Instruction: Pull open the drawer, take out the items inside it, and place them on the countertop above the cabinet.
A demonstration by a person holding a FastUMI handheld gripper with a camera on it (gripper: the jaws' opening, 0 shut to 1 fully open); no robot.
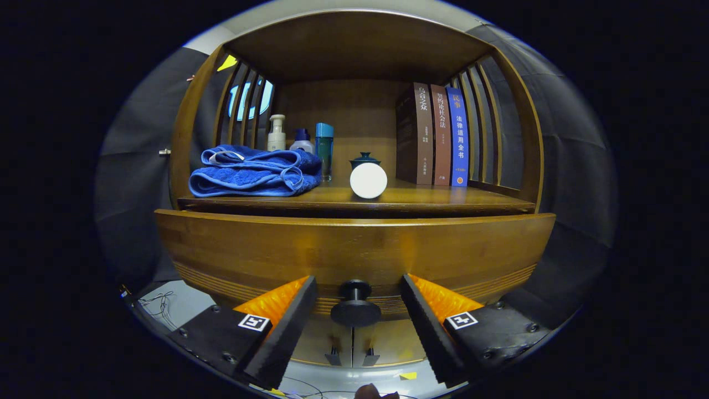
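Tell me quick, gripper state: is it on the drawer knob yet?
Gripper: open, holding nothing; its fingers stand on either side of the drawer knob with a gap on each side, not yet pressing it.

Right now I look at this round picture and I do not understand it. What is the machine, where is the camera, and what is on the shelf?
A person holds a two-finger gripper; the camera rides on it and looks forward along the fingers. The fingers are open, with the drawer's round knob between them, not yet squeezed. The wide wooden drawer front looks slightly pulled out. On the countertop above lie a folded blue towel, three bottles, a white round object before a dark lidded cup, and three upright books. Nothing is held.
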